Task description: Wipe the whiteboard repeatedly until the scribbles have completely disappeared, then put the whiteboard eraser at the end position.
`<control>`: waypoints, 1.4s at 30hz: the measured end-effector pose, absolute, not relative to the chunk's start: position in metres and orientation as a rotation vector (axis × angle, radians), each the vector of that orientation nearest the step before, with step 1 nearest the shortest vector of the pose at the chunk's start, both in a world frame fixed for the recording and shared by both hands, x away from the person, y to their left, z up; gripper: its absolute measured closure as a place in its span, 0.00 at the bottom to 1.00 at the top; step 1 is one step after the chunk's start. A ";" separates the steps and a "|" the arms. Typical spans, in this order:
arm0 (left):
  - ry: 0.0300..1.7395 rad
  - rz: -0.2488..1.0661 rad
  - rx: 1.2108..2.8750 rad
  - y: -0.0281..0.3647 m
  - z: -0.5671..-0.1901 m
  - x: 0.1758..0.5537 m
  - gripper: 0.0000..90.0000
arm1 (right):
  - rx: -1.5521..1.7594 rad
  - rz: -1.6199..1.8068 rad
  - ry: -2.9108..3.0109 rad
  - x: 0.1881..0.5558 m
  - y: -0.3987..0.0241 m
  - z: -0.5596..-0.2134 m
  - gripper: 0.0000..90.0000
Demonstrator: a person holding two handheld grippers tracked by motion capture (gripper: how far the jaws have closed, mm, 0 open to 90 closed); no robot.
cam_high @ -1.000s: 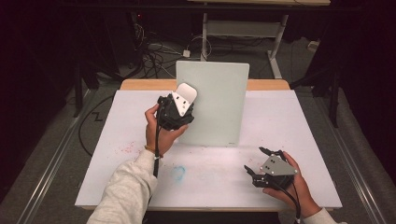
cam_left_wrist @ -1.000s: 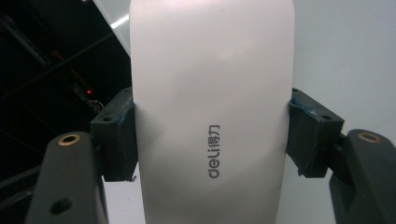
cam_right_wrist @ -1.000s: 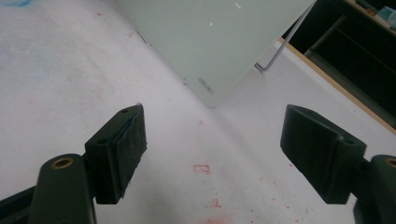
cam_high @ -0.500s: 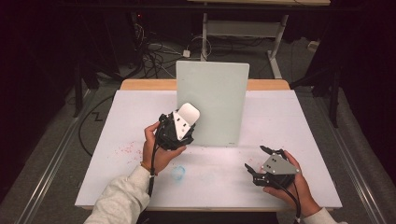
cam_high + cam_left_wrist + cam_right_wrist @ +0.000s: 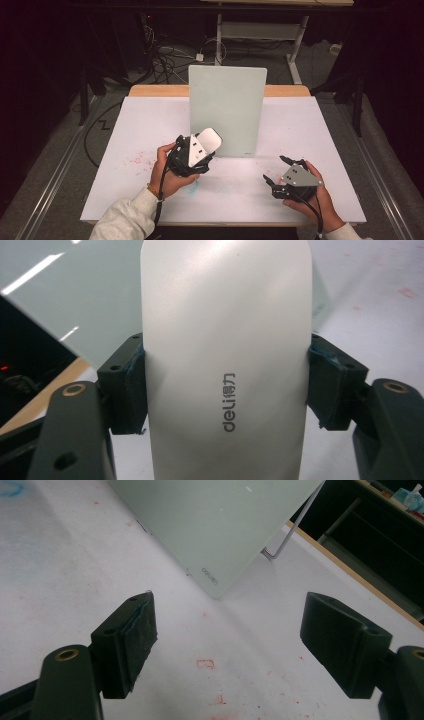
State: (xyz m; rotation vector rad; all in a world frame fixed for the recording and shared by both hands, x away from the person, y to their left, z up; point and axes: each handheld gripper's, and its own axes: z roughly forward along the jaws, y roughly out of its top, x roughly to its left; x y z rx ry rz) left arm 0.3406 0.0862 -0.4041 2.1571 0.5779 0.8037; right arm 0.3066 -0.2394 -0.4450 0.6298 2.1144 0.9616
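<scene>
Nearest, low over the front of the bench, in the right hand: right hand-held gripper, jaws spread wide and gripping nothing, only bare white surface between them in the right gripper view. Parked in the same spot as a second ago.

A little farther in, on the left: left hand-held gripper, closed firmly across the narrow sides of a white eraser, brand lettering readable along its back. Pulled down and back toward the person over the last second, from against the lower left face of the board to just in front of its bottom left corner, above the bench. Whether touching the glass now, cannot tell. Probably the end of a downward wiping stroke, or a pause before another pass; board face plain and clean as far as visible, so little left to wipe.

On the bench top: scattered red specks at the left, a faint blue smudge beside the left hand.

Behind the eraser: the pale green board propped upright on a wire stand, at mid-bench.

Farther off, a dark room: a tangle of cables on the grey floor and a light metal table frame at the back
</scene>
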 end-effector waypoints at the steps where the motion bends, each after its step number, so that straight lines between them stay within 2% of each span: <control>1: 0.558 0.783 2.173 0.085 -0.404 0.338 0.32 | 0.627 0.963 2.114 0.307 -0.239 -0.445 0.26; 13: 0.283 0.559 2.431 0.061 -0.422 0.321 0.32 | 0.618 0.961 2.117 0.304 -0.239 -0.445 0.26; 22: 0.202 0.423 2.525 0.044 -0.434 0.319 0.32 | 0.605 0.951 2.123 0.301 -0.239 -0.447 0.26; 30: 0.208 0.391 2.495 0.036 -0.435 0.320 0.26 | 0.602 0.948 2.129 0.301 -0.238 -0.447 0.26; 42: 0.272 0.514 2.357 0.053 -0.422 0.316 0.19 | 0.599 0.959 2.118 0.300 -0.239 -0.445 0.26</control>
